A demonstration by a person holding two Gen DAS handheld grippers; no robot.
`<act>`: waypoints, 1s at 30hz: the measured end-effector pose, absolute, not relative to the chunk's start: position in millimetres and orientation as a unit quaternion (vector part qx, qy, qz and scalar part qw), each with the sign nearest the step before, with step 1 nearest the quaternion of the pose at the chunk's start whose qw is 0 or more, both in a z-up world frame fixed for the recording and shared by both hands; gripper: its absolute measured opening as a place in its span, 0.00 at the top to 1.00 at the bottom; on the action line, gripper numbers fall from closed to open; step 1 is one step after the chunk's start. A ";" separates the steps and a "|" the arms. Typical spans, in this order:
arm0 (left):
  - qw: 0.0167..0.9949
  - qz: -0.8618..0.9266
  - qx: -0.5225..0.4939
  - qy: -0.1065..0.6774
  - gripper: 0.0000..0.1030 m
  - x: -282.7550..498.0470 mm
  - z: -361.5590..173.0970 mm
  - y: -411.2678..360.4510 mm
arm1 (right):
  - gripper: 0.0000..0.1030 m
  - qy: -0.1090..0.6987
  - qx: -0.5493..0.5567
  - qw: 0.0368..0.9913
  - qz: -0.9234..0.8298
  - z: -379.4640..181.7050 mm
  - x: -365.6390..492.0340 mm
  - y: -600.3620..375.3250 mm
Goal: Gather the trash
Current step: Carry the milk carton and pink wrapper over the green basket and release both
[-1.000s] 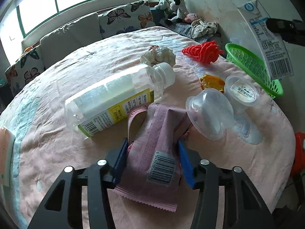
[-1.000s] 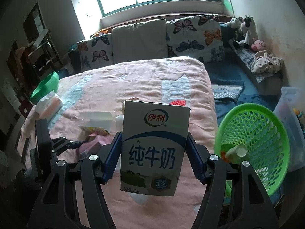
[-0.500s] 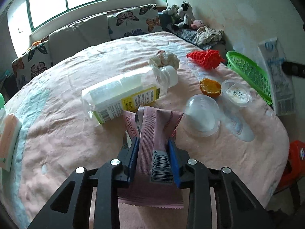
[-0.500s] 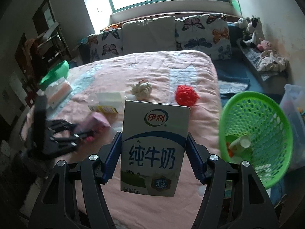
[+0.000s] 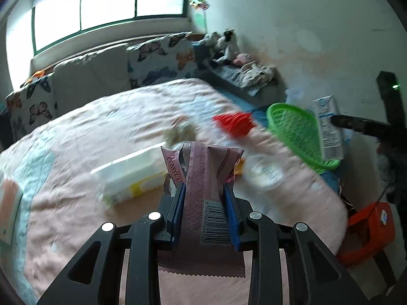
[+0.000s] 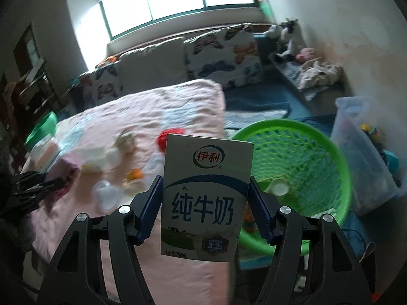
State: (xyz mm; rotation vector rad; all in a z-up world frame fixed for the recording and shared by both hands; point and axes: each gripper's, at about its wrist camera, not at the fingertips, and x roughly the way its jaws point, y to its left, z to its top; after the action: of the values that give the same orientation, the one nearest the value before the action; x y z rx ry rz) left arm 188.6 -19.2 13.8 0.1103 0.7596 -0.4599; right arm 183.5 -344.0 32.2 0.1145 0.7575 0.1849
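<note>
My left tongs (image 5: 205, 198) clamp a pink wrapper (image 5: 206, 178) above the bed (image 5: 76, 132), my right tongs (image 6: 205, 204) grip a milk carton (image 6: 203, 198) beside the green basket (image 6: 328, 152) off the bed's edge.

A lived-in room of a home, used for sitting or sleeping. A wide window (image 6: 178, 2) fills the far wall, and beneath it runs a row of cushions with butterfly prints (image 6: 223, 50). A pink quilted cover (image 5: 106, 132) spreads over the large surface in the middle. On the right, along a stained white wall (image 5: 318, 25), soft toys (image 6: 290, 38) and crumpled cloth lie on a low bench.
</note>
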 end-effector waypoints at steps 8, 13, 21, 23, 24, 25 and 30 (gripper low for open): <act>0.892 -0.259 0.062 0.364 0.71 205.9 25.5 -83.4 | 0.37 0.369 0.065 0.926 0.041 11.6 204.4 -389.1; 0.886 -0.278 0.071 0.363 0.71 213.9 30.3 -117.1 | 0.37 0.383 0.075 0.920 0.025 -7.1 215.0 -410.0; 0.877 -0.293 0.085 0.371 0.71 228.5 31.0 -159.4 | 0.36 0.402 0.099 0.910 0.008 -33.3 226.5 -436.5; 0.874 -0.298 0.088 0.373 0.71 232.3 30.6 -169.4 | 0.36 0.403 0.103 0.909 0.008 -36.0 226.5 -440.8; 0.873 -0.299 0.090 0.374 0.71 234.6 30.3 -175.5 | 0.34 0.403 0.103 0.910 0.006 -36.8 226.2 -443.3; 0.872 -0.301 0.090 0.376 0.71 236.6 30.7 -179.8 | 0.29 0.401 0.103 0.910 0.005 -36.6 225.5 -444.8; 0.863 -0.316 0.095 0.382 0.71 243.8 27.2 -208.0 | 0.28 0.389 0.112 0.915 0.006 -31.1 217.9 -455.4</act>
State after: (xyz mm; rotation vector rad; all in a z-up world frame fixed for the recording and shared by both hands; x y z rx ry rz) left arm 243.8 -208.0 27.2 0.1982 0.8015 -0.6615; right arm 217.9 -455.4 -31.1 0.2300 0.8001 0.0128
